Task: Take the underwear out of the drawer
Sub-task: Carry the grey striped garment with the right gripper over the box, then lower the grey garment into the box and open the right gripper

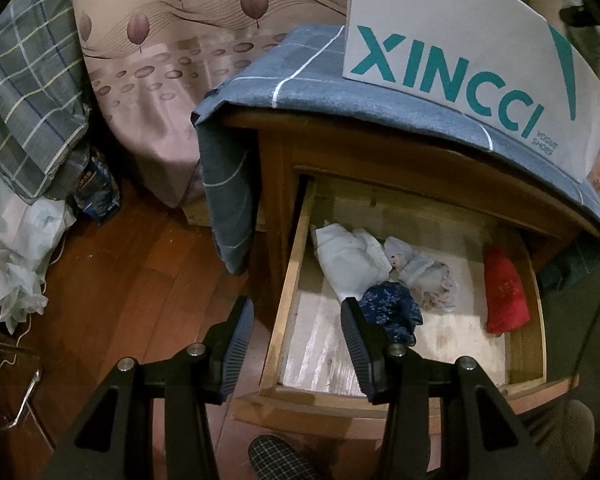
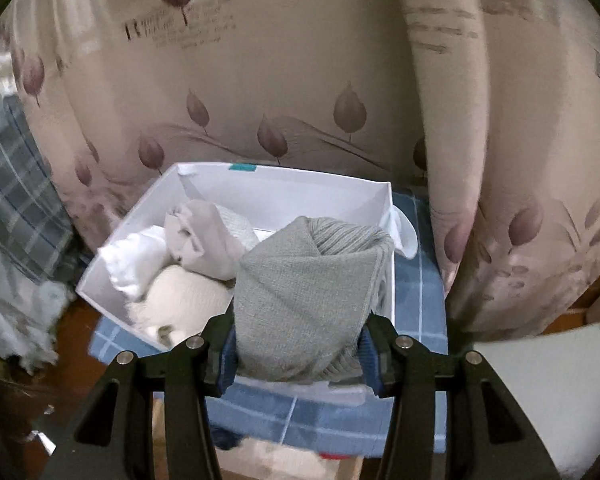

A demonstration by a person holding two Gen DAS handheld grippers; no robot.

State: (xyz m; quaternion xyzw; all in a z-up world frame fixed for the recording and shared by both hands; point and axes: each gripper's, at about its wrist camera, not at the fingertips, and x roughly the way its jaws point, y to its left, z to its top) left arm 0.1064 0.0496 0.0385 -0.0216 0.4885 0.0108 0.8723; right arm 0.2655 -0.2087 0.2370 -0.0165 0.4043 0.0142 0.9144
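Right hand-held gripper point(image 2: 298, 354): clamps grey rolled garment point(image 2: 308, 296) just above white box point(image 2: 288, 188); lower well inside box before release. Left hand-held gripper point(image 1: 296, 344): part-open, empty, over drawer point(image 1: 288, 272) front edge.

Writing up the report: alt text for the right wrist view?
The right gripper clamps a rolled grey knit garment above an open white box holding pale rolled clothes. The box sits on a blue checked cloth before a leaf-patterned curtain.

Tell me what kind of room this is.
Most likely a bedroom: a bed skirted in leaf-print fabric, a wooden nightstand with its open drawer holding rolled clothing, and a plaid pillow nearby.
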